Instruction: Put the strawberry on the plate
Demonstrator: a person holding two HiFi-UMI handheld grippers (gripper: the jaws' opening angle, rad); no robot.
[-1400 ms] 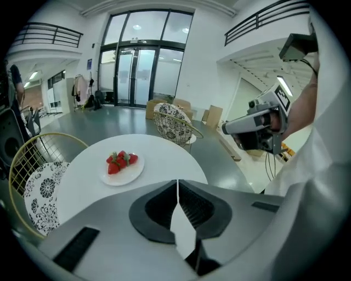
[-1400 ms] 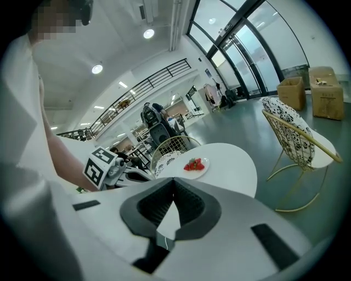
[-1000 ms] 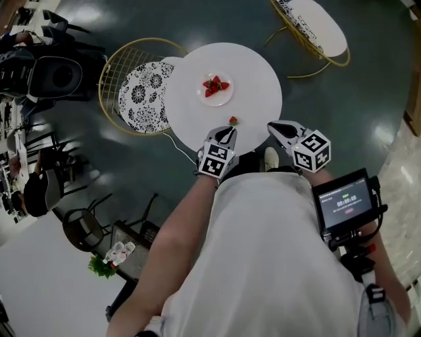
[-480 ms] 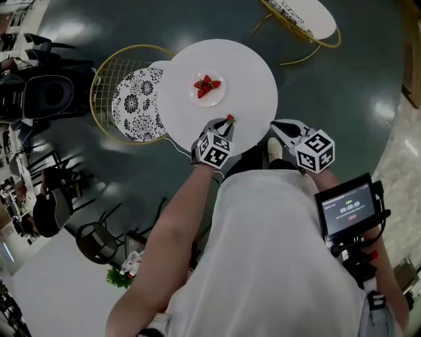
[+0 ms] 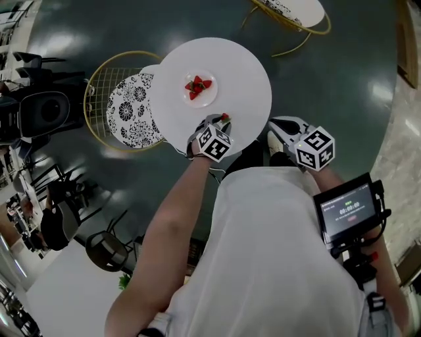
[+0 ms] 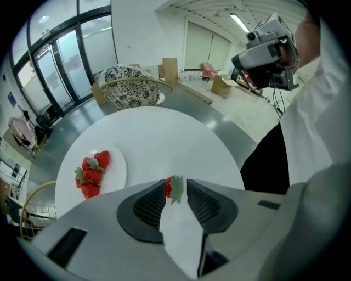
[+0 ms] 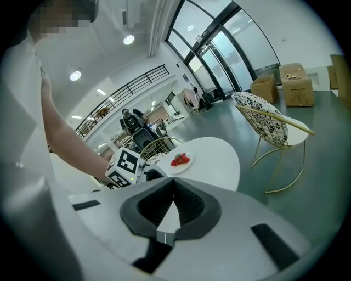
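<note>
A single red strawberry with a green cap lies on the round white table near its front edge. My left gripper reaches over it; in the left gripper view the strawberry sits between the opening jaws, which do not clamp it. Further back, a white plate holds three strawberries, which the left gripper view shows as strawberries on the plate at left. My right gripper hangs off the table's right edge, jaws together and empty.
A gold wire chair with a black-and-white patterned cushion stands against the table's left side. A second such chair is beyond the table at the right. A camera rig with a lit screen rides by my right arm.
My left gripper has moved forward over the table edge to the single strawberry, and its jaws have spread from shut to either side of it. The right gripper has stayed beside the table.
</note>
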